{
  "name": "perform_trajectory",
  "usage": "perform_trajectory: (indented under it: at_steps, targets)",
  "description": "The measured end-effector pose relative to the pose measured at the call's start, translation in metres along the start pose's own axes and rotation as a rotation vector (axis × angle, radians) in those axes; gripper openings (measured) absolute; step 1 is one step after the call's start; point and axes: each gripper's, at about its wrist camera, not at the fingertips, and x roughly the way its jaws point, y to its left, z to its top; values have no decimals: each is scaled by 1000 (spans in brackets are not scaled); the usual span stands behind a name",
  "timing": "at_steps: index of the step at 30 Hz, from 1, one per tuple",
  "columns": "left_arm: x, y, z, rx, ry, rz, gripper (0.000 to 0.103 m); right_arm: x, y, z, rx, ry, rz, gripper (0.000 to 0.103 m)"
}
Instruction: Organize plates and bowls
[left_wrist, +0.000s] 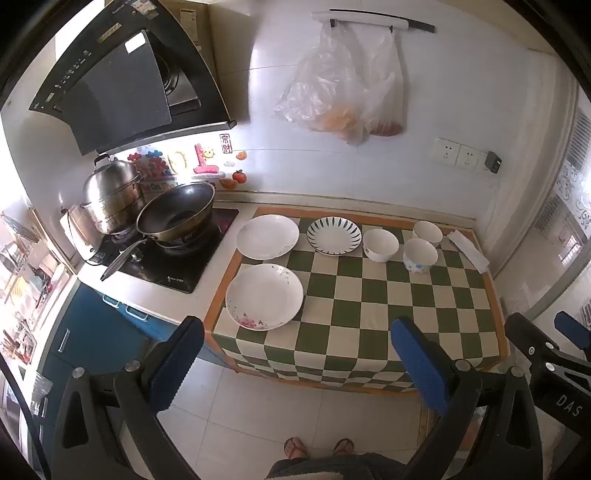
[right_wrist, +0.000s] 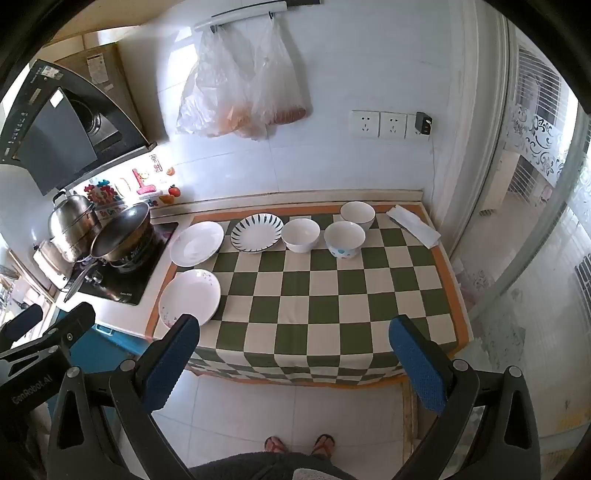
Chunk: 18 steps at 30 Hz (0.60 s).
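Both jaws are standing spread as wide as they go and gripping nothing: we are holding the left gripper and the right gripper out over the floor tiles, short of the desk, angled down toward it. In the left wrist view the right gripper's black frame is showing at 4 o'clock; in the right wrist view the left gripper's frame is showing at 8 o'clock.

Below us, at 6 o'clock, our feet in sandals are standing on the floor.

Nearest on the checkered cloth, at the desk's 8 o'clock corner, the white plate with pink flowers is lying flat; in the right wrist view the left finger is overlapping its near rim. Behind it, toward 10 o'clock, the plain white plate is sitting partly off the cloth's edge. Just beside that one, at 12 o'clock, the plate with dark radial stripes is lying. Continuing toward 1 o'clock, we are seeing three bowls close together: a white bowl, a bowl with blue dots and, farthest back, another white bowl. A folded white cloth is lying at the 2 o'clock corner.

Off at 9 o'clock, a wok and a steel steamer pot are sitting on the stove. Plastic bags are hanging on the wall at 12 o'clock.
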Motion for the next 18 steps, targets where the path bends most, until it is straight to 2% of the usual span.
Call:
perform_trajectory:
  at_steps: [18]
  targets:
    - [0, -1, 0, 1, -12, 6, 103, 4, 4, 1, 0, 0, -5, 103]
